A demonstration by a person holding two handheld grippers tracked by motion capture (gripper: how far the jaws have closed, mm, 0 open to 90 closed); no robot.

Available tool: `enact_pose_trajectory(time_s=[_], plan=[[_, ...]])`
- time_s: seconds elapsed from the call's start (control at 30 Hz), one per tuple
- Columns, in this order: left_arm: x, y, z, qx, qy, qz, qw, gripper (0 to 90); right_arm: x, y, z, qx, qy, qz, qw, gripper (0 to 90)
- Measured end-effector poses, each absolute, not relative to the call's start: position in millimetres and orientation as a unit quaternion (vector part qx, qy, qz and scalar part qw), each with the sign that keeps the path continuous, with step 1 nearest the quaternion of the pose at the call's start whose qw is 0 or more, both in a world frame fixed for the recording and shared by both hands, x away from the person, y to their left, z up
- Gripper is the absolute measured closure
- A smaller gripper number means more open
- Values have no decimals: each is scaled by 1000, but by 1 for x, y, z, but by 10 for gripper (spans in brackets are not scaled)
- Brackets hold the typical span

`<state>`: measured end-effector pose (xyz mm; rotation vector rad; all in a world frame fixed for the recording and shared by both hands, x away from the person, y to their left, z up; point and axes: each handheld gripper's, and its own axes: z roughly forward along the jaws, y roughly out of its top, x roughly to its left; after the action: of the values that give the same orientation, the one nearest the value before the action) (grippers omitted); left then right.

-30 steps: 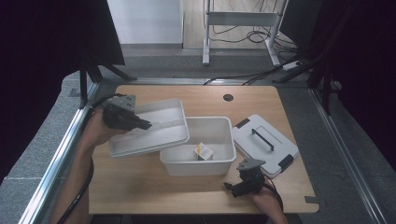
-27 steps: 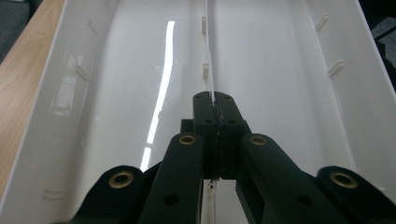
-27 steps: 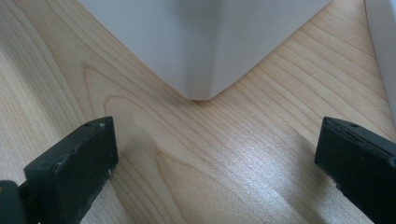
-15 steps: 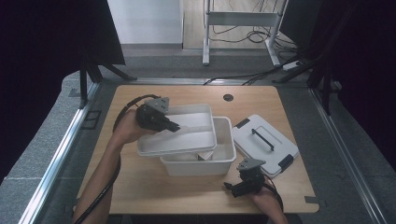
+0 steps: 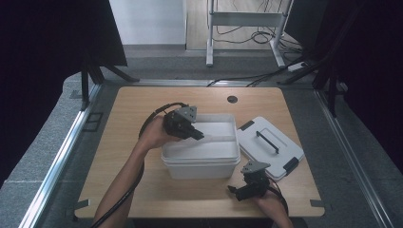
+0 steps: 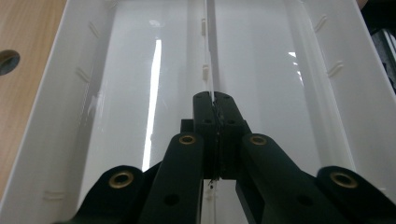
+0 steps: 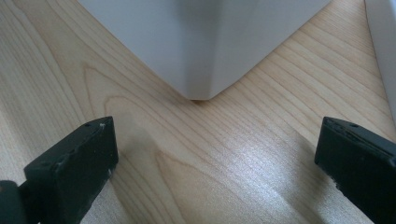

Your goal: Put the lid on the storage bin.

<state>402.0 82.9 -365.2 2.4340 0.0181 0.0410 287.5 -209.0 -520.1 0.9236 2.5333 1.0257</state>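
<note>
While clamped (divider): left tongs (image 6: 213, 100), tray (image 6: 116, 93)

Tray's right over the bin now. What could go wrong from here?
1. The left tool pinches only the thin centre rib of the white tray; such a narrow grip may let it tilt or slip.
2. The tray may seat crooked on the white bin.
3. The right tool rests open, not steadying the bin, which may slide.

A shallow white plastic tray (image 5: 204, 145) sits level across the top of the deeper white bin (image 5: 202, 168), near the middle of the bench (image 5: 128, 109). It is open side up, glossy inside, with a thin upright divider (image 6: 208, 56) running down its middle.
</note>
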Motion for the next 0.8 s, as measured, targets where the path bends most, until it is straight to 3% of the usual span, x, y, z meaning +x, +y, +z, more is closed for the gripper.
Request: enact_pose_trajectory(time_s=[0.8], plan=[[406, 77, -387, 944, 6, 28, 330, 892, 287, -209, -520, 316, 872, 352, 127, 0]])
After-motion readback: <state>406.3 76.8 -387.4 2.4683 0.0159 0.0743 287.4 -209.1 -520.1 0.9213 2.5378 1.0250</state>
